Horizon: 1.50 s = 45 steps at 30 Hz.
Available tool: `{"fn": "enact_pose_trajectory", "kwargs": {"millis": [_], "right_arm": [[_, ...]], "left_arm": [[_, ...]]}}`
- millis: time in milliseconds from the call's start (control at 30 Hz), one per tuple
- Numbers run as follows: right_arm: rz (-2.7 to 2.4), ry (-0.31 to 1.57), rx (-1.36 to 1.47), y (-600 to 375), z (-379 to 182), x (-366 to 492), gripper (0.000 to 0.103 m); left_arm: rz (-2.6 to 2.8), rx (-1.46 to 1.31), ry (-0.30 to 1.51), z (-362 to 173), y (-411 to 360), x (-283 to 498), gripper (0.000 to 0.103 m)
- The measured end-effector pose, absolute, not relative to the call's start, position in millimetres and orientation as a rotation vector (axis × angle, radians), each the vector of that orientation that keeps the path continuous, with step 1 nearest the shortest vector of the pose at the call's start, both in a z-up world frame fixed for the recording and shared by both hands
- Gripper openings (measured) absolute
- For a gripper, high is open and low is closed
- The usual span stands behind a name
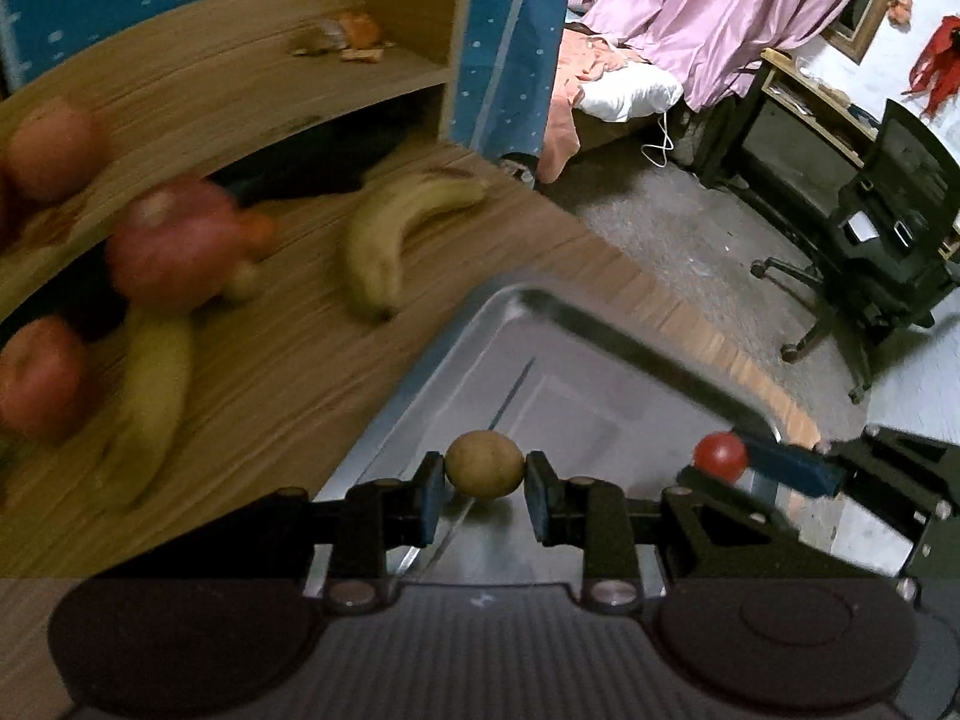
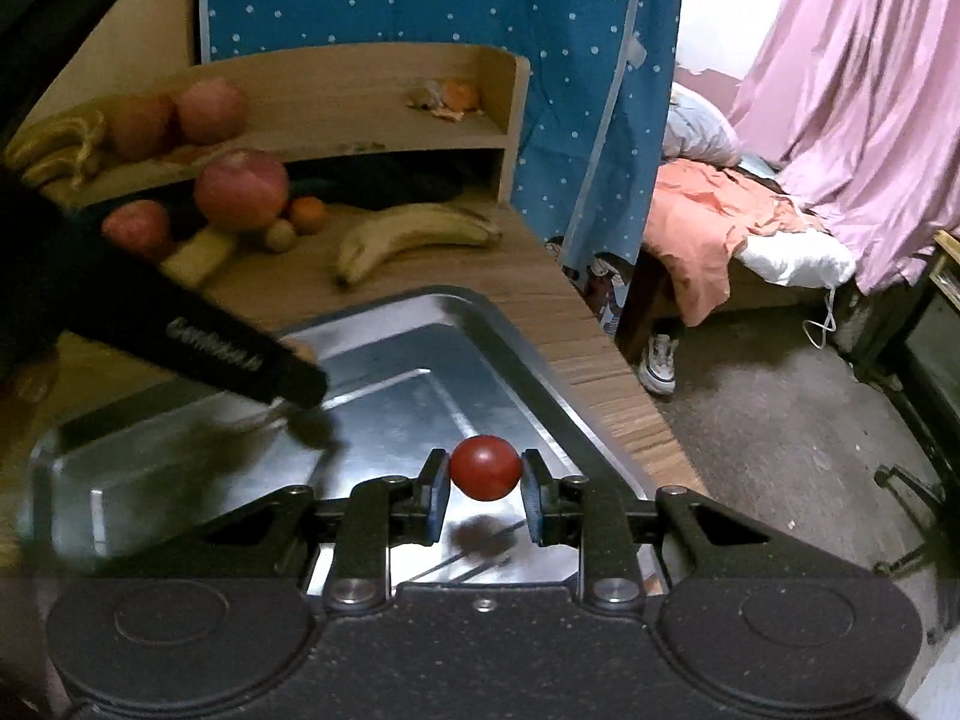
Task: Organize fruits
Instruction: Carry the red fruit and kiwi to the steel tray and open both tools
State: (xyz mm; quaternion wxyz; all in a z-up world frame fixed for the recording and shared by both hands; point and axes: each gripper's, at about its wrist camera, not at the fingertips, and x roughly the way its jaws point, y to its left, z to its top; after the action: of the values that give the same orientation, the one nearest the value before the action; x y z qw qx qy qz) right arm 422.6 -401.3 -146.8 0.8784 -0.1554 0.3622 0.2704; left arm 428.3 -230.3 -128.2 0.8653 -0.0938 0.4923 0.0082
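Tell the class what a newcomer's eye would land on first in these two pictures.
First, the small round red fruit clamped in the right gripper and the small round brown fruit clamped in the left gripper, both above the shiny metal tray. Next, the pink-red apples and yellow bananas lying beyond it on the wooden table.

A lived-in bedroom of a home, arranged around a wooden table (image 2: 600,354). Beyond the table's far corner stands a bed (image 2: 708,222) heaped with an orange cloth and a white pillow (image 2: 798,258), with pink drapery (image 2: 870,90) hanging behind it. A blue dotted fabric wardrobe (image 2: 456,0) rises directly behind the table. To the right of the table, across a bare grey floor (image 1: 690,228), stand a black swivel chair (image 1: 888,240) and a cluttered desk (image 1: 798,90). A sneaker (image 2: 657,360) lies on the floor beside the table's edge.
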Motion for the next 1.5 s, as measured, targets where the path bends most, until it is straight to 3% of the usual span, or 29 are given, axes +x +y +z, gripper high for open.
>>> {"fn": "enact_pose_trajectory", "kwargs": {"millis": [600,767,833,967,1033,1167,1333,1500], "right_arm": [[0.641,0.789,-0.302,-411.0,-164.3,463.1,0.027],[0.629,0.786,-0.299,-412.1,-163.3,460.9,0.033],[0.618,0.782,-0.296,-412.8,-161.9,458.7,0.039],[0.585,0.765,-0.278,-415.2,-154.3,450.3,0.049],[0.56,0.754,-0.265,-416.2,-149.9,444.0,0.059],[0.515,0.73,-0.238,-416.0,-140.1,426.7,0.077],[0.452,0.688,-0.21,-408.1,-124.5,392.8,0.095],[0.377,0.645,-0.191,-392.0,-107.9,351.0,0.101]], "left_arm": [[0.065,-0.176,1.081,-137.7,-254.2,475.8,0.032],[0.068,-0.17,1.084,-136.2,-255.3,475.9,0.033],[0.067,-0.169,1.078,-134.4,-255.0,475.1,0.038],[0.065,-0.163,1.051,-128.1,-252.7,470.1,0.058],[0.068,-0.158,1.036,-123.1,-251.0,465.0,0.063],[0.077,-0.146,0.992,-110.4,-242.9,448.2,0.084],[0.067,-0.116,0.935,-93.5,-226.5,418.6,0.095],[0.043,-0.093,0.878,-77.0,-203.8,381.4,0.101]]}}
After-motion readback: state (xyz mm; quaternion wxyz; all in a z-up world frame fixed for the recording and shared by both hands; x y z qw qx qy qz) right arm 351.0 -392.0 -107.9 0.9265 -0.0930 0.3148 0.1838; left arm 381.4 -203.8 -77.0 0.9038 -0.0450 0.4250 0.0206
